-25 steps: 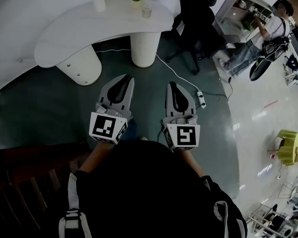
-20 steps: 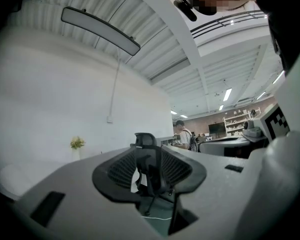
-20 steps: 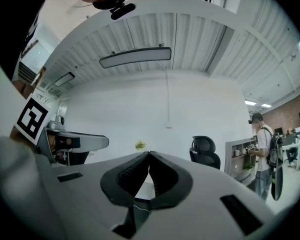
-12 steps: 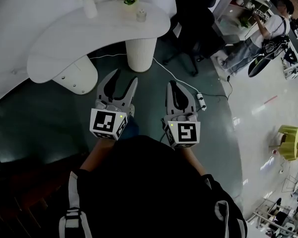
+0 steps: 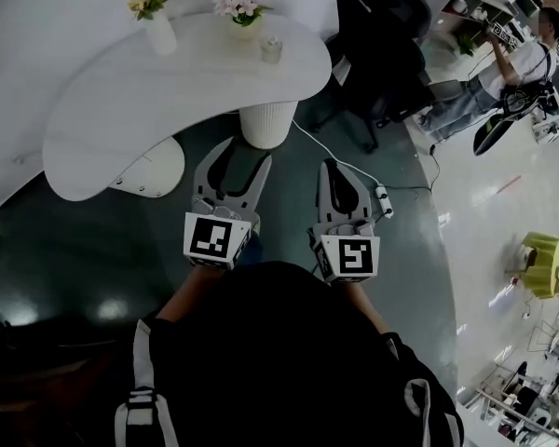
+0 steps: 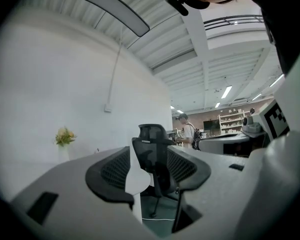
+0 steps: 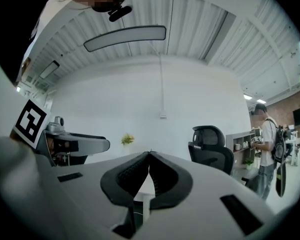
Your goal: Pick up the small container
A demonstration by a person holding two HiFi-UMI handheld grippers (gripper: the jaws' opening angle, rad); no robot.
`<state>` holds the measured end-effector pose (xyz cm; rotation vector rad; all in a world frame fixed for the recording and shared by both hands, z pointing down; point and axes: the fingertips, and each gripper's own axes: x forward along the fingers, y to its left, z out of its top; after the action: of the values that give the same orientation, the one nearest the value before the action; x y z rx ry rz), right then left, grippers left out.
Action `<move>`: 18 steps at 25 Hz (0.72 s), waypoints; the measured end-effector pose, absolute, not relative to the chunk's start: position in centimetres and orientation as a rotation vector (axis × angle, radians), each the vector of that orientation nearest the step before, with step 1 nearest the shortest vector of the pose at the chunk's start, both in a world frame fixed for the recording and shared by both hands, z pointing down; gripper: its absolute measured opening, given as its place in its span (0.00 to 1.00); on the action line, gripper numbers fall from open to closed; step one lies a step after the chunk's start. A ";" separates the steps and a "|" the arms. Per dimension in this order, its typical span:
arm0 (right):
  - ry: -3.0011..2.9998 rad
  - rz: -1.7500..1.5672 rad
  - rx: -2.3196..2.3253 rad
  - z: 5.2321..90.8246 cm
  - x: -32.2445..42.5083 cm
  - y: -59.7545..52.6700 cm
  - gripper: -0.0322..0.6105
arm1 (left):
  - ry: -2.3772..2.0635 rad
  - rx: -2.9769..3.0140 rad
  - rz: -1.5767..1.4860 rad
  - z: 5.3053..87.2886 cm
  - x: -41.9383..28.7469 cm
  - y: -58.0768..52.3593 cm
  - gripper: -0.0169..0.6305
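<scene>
**Left gripper (image 5: 245,154) opens as both close on the table (image 5: 112,101)**

Both grippers have gone forward since the earlier frames, so the table's pedestal now stands just ahead of the left tips. The left jaws, together a second ago, have just been opening and now stand apart with nothing held between them. The right gripper (image 5: 334,164) has its jaws together and is empty.

The small container (image 5: 271,49) stands on the tabletop near its edge, ahead of both grippers and between their lines, and looks upright. It is nearer the left gripper, a little to that gripper's right and well apart from its tips. That gripper looks the likelier to take it, reaching forward.

Its contents are too small to make out. Beyond it a pot (image 5: 241,12) holds pale flowers. Further to the left gripper's left, a vase (image 5: 158,35) holds yellow ones.
</scene>
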<state>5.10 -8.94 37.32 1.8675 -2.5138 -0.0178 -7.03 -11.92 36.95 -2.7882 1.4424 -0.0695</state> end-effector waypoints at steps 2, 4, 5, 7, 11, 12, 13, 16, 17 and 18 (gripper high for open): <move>-2.496 -0.013 1.885 37.2 4.5 -11.3 0.08 | 1.435 -2.813 -0.093 37.6 -7.5 -14.3 0.37; -2.492 -0.030 1.884 37.5 3.9 -13.5 0.08 | 1.429 -2.833 -0.113 38.2 -7.9 -16.7 0.37; -2.488 -0.035 1.885 37.7 3.7 -14.5 0.08 | 1.421 -2.840 -0.118 38.4 -8.0 -17.8 0.37; -2.470 -0.029 1.903 37.7 3.3 -16.6 0.08 | 1.390 -2.845 -0.103 38.6 -8.2 -19.9 0.37; -2.420 -0.007 1.950 37.8 2.5 -20.3 0.08 | 1.347 -2.880 -0.110 39.6 -8.8 -23.6 0.38; -2.412 -0.014 1.952 37.9 2.3 -21.1 0.08 | 1.344 -2.895 -0.128 40.0 -9.0 -24.3 0.38; -2.405 -0.020 1.951 38.0 2.2 -21.7 0.08 | 1.337 -2.905 -0.136 40.3 -9.1 -25.0 0.39; -2.395 -0.028 1.973 38.0 2.1 -22.9 0.08 | 1.318 -2.920 -0.132 40.6 -9.1 -26.5 0.40; -2.393 -0.028 1.978 38.0 2.0 -23.1 0.08 | 1.316 -2.925 -0.131 40.7 -9.1 -26.8 0.40; -2.392 -0.029 1.977 37.9 1.9 -23.4 0.08 | 1.314 -2.929 -0.130 40.8 -9.1 -27.1 0.40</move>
<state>1.89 -23.36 37.94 1.9770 -2.3917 -0.0294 -9.09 -27.09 40.77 -2.9292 1.3142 -0.1303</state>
